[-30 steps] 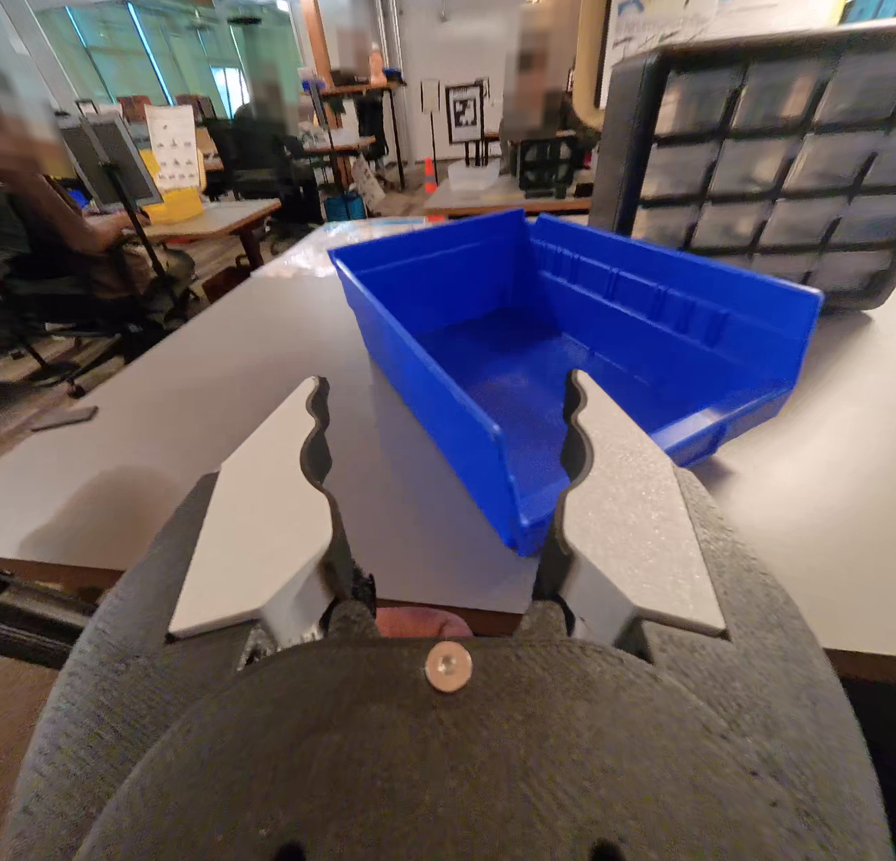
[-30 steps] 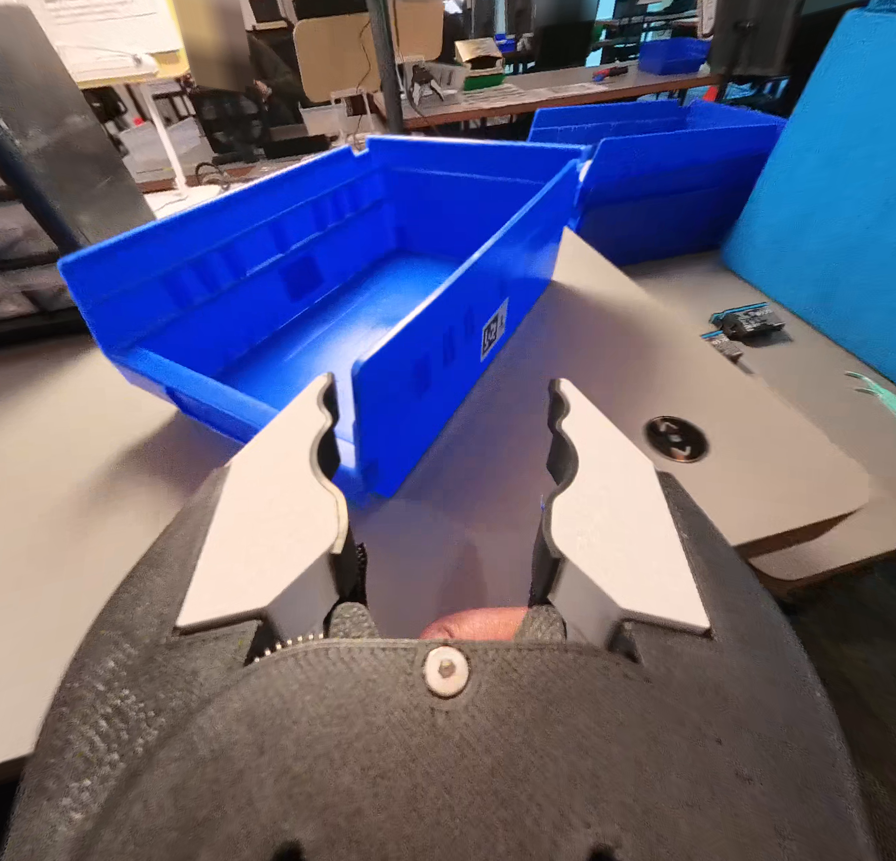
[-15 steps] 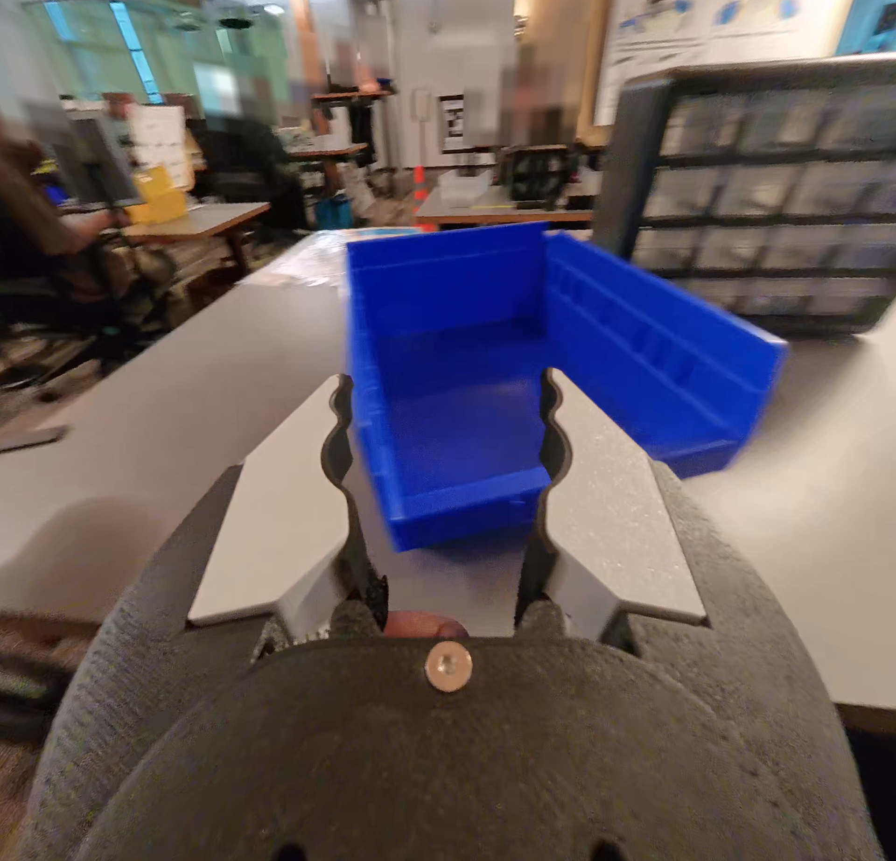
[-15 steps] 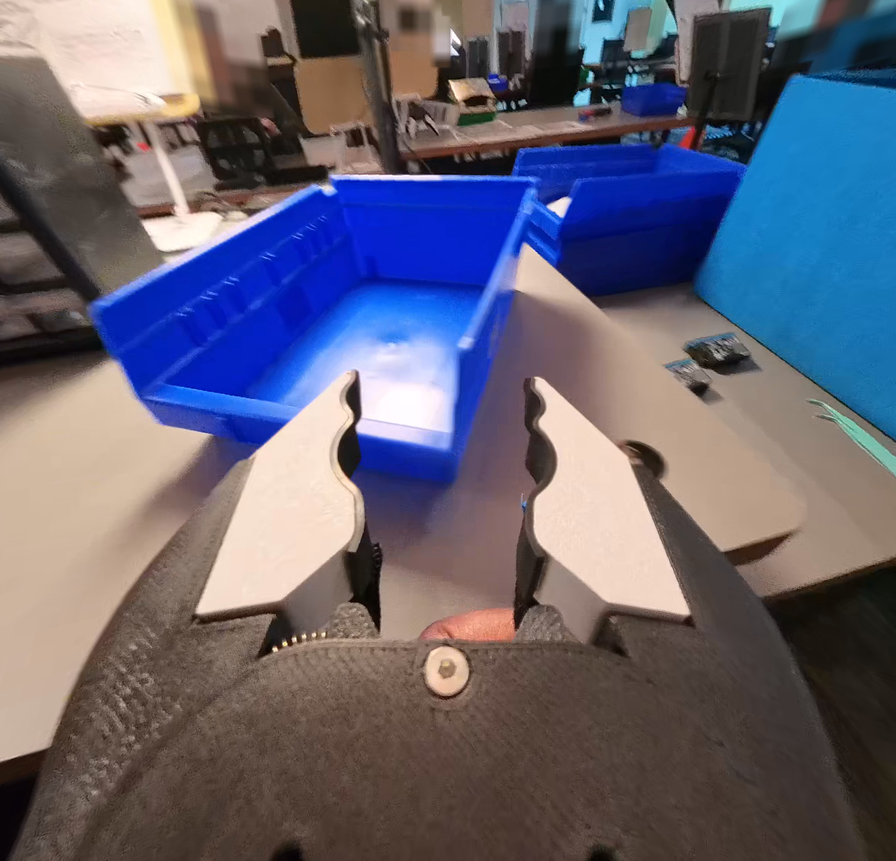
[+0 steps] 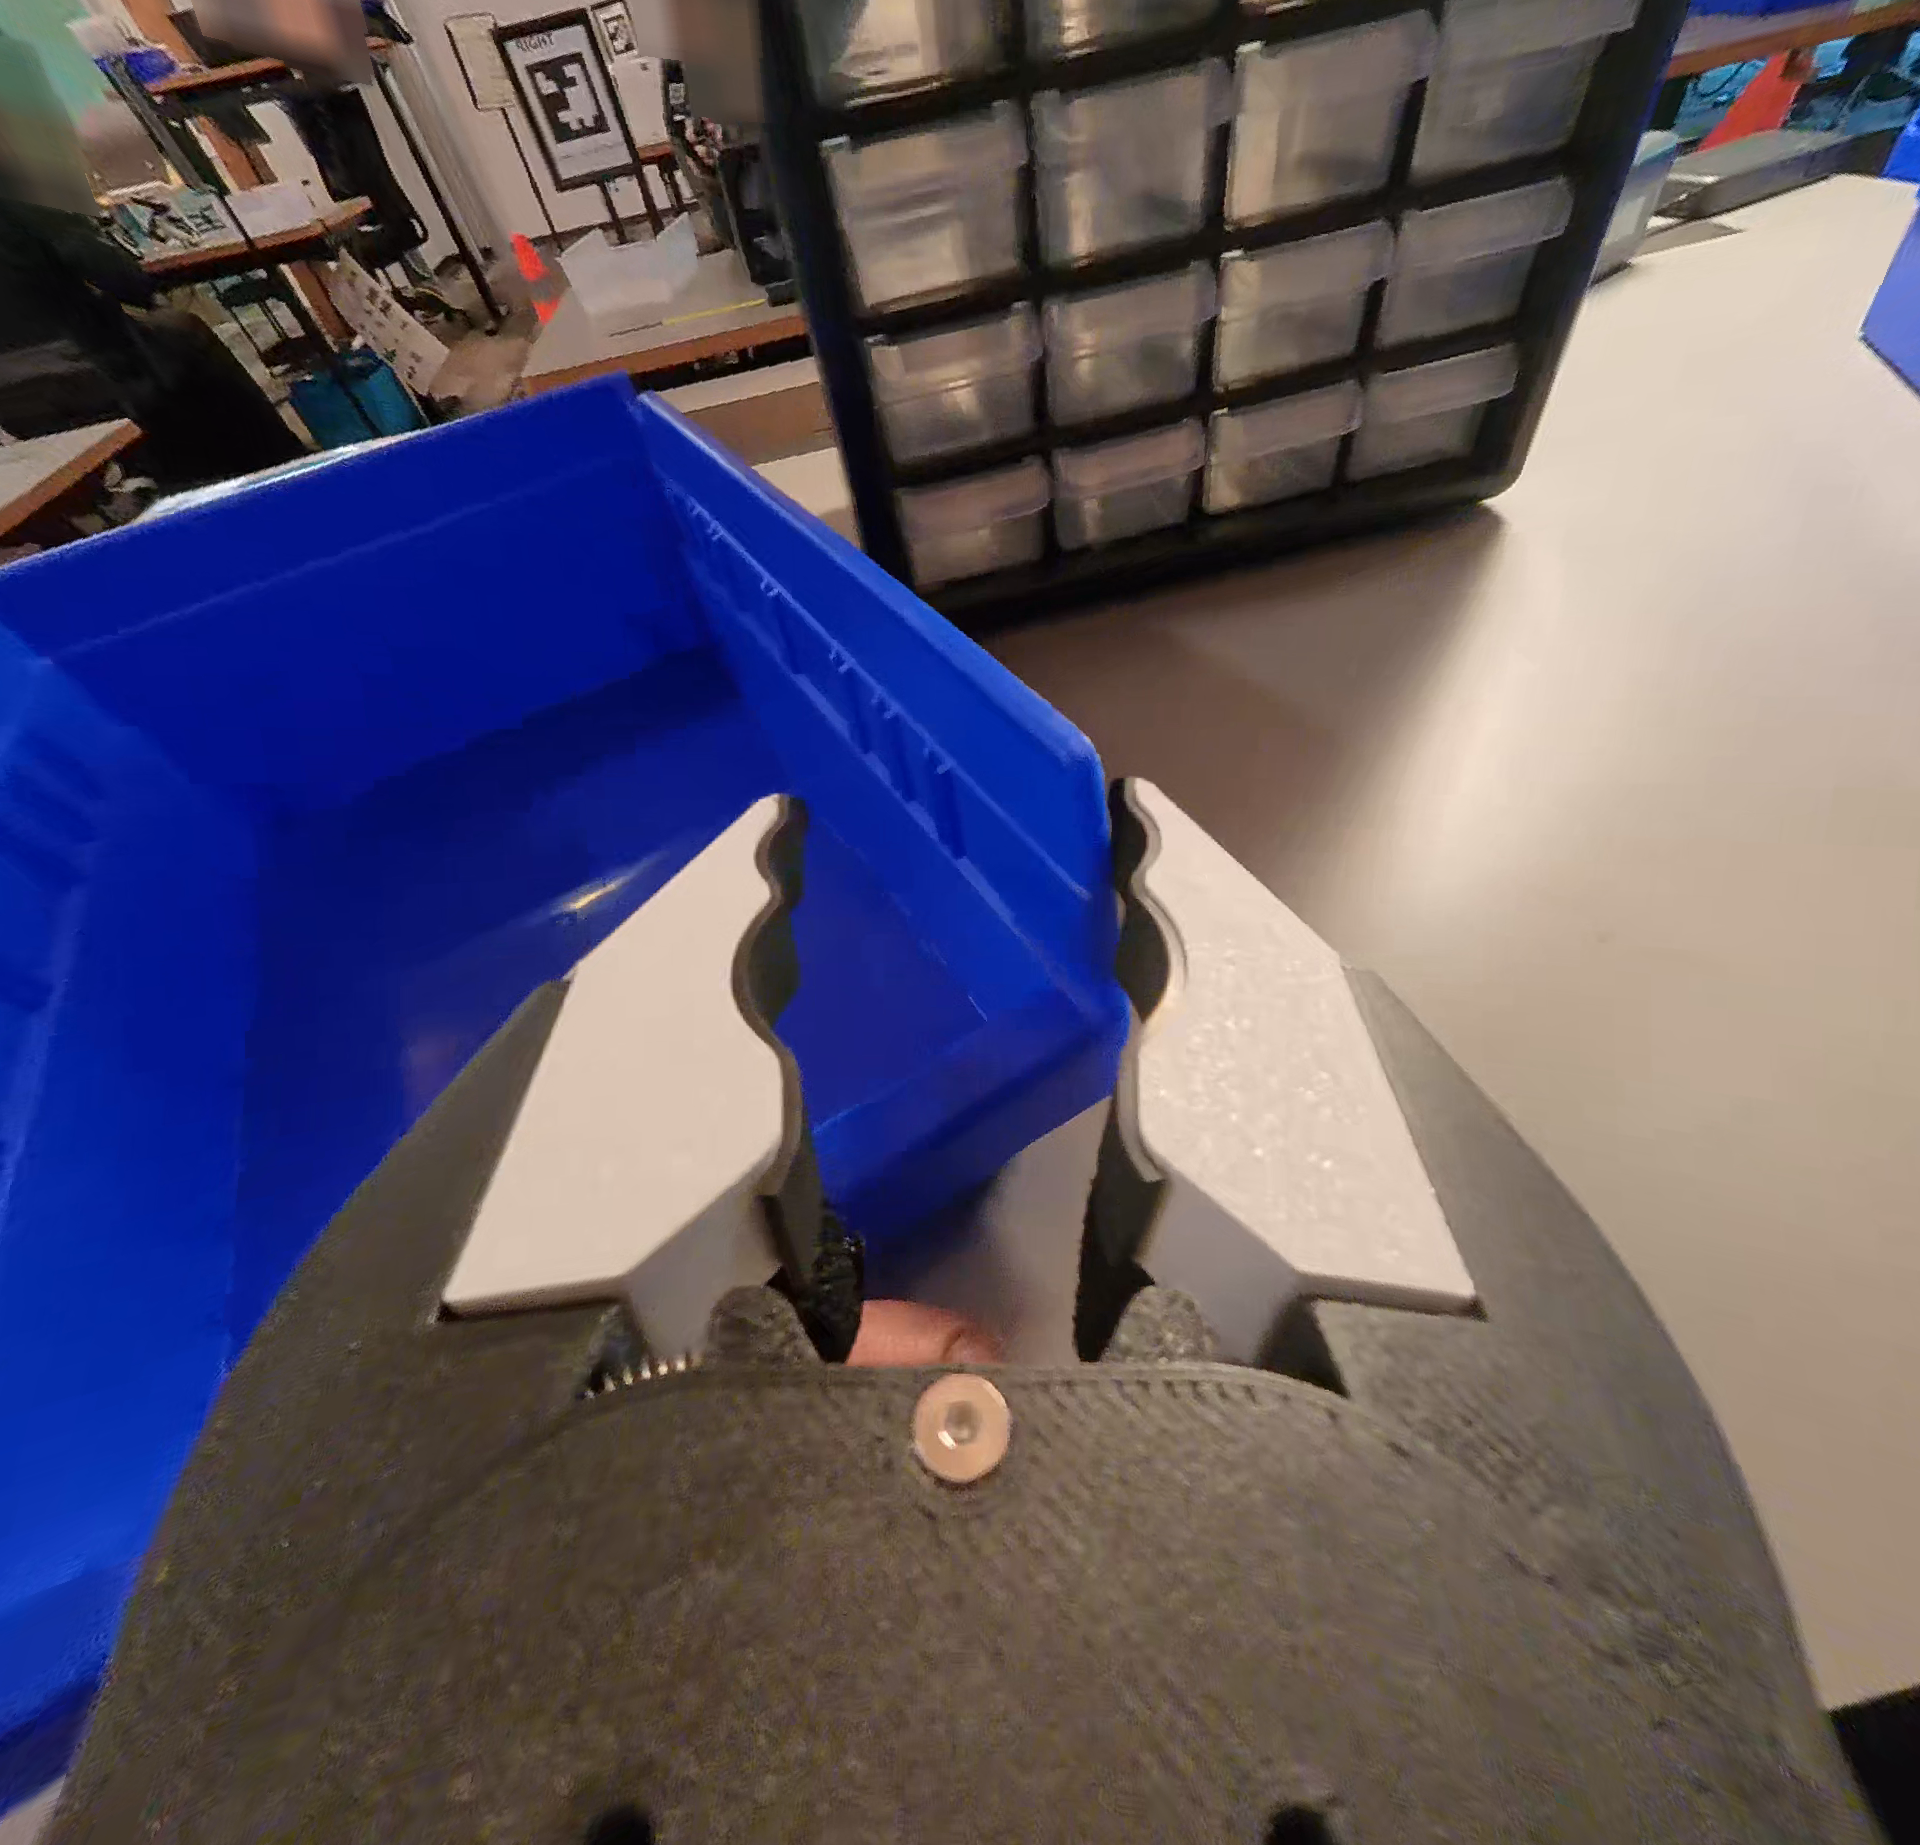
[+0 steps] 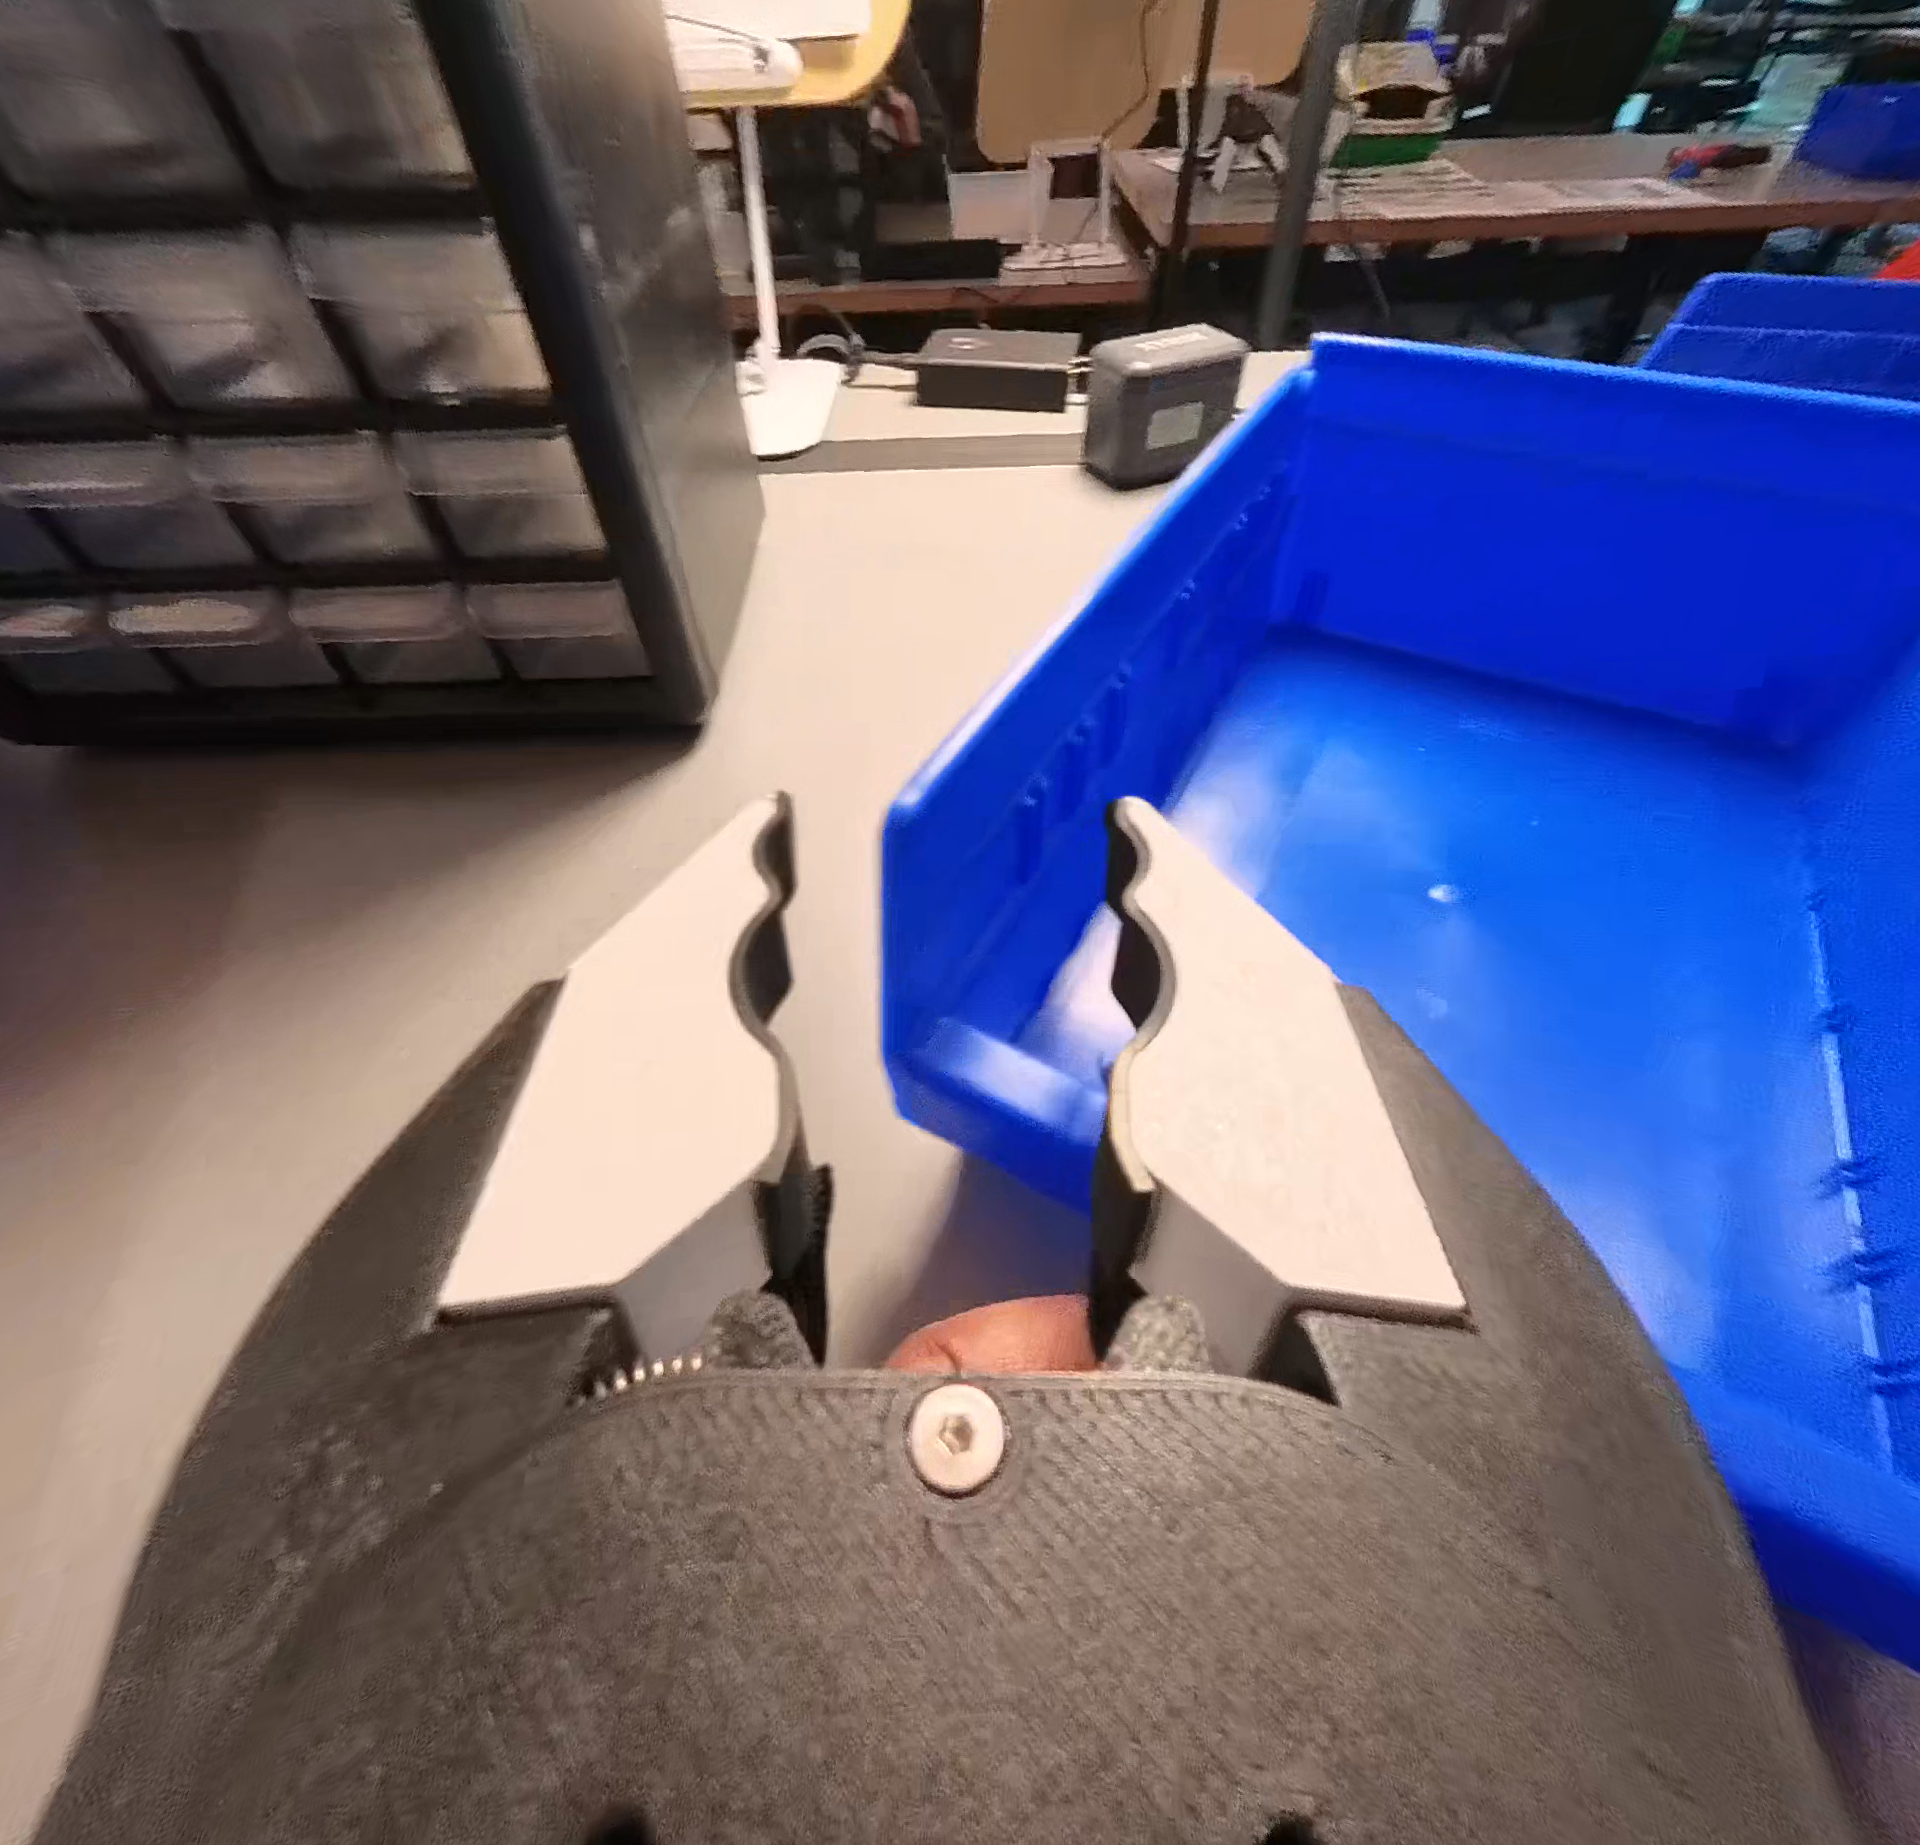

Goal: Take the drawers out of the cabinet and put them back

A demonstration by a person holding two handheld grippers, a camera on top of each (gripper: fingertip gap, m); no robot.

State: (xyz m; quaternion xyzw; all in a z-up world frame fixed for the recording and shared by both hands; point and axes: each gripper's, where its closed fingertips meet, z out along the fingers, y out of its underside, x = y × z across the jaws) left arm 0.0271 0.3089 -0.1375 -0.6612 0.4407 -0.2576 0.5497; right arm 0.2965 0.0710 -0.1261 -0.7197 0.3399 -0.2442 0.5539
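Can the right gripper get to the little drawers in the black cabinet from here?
Probably yes. The right gripper is open, with only bare table between it and the cabinet; the blue bin sits off to its right.

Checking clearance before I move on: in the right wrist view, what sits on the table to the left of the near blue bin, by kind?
Black drawer cabinet: 1
White lamp base: 1
Flat black box: 1
Grey box: 1
Total: 4
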